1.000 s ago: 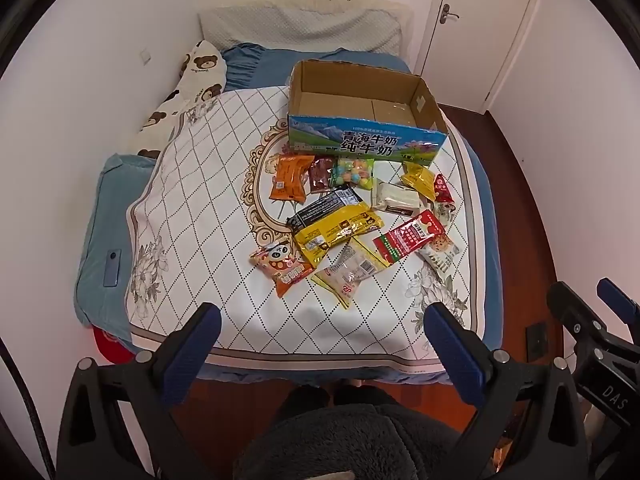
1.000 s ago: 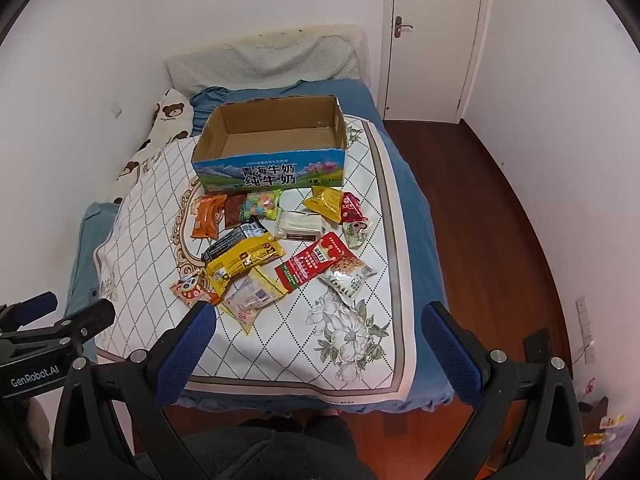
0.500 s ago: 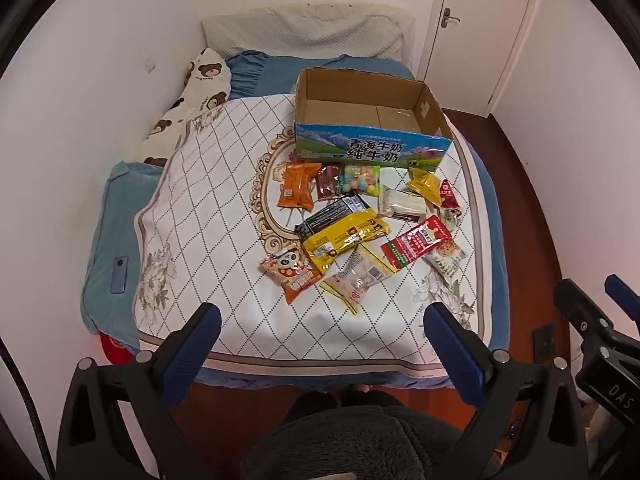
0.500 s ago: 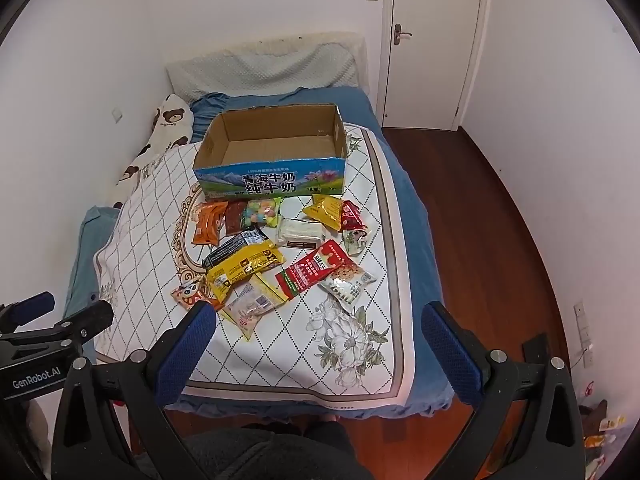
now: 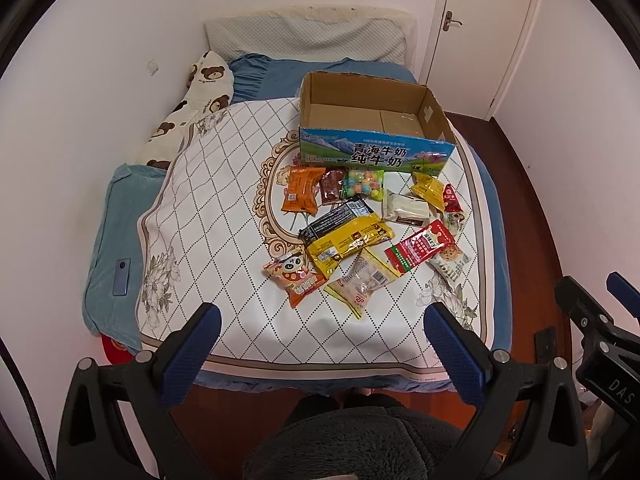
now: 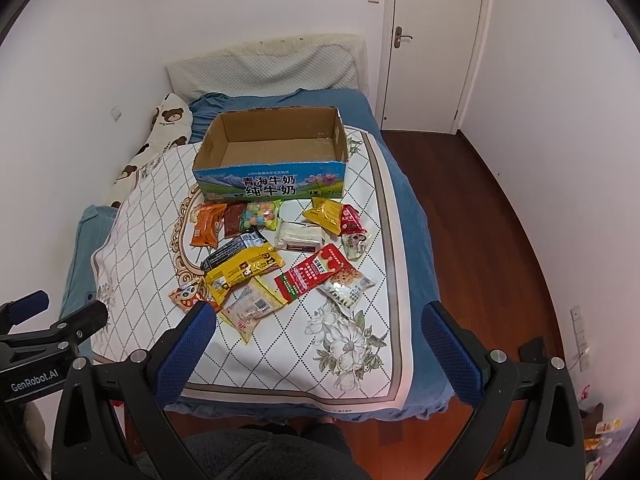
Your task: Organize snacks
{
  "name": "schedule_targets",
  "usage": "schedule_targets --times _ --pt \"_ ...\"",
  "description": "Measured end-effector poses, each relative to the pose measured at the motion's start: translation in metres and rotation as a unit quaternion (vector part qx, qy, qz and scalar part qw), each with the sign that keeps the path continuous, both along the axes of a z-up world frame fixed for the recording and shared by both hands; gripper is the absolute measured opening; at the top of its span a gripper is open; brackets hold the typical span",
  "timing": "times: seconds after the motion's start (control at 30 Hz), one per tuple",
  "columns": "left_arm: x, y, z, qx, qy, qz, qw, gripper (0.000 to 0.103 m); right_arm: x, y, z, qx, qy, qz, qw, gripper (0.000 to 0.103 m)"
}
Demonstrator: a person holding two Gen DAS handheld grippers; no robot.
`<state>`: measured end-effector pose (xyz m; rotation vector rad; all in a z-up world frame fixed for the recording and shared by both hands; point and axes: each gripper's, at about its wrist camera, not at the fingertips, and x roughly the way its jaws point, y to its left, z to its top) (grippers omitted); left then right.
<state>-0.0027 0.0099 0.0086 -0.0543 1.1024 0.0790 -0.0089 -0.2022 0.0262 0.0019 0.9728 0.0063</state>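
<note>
Inside, cardboard box (image 5: 376, 158) holds no snacks (image 5: 352, 236)

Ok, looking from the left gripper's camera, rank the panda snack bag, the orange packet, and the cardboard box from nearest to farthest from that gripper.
1. panda snack bag: nearest, at the front left edge of the snack pile.
2. orange packet: farther up the bed, just in front of the box's left corner.
3. cardboard box: farthest, behind all the snacks.

The left gripper is open, short of all three.

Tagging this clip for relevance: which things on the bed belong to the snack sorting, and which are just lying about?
Job:
cardboard box, empty
snack packets spread in front of it
left tool and right tool, both open

Lying about:
phone
bear-print pillow
patterned cover
</note>
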Motion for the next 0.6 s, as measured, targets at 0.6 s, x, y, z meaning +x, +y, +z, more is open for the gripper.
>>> schedule_targets --times 0.6 --pt "-0.0008 0.0022 0.002 0.001 -0.003 -0.002 1.0 0.103 -0.0021 0.004 0.0024 0.002 -0.002 0.001 1.0 0.103"
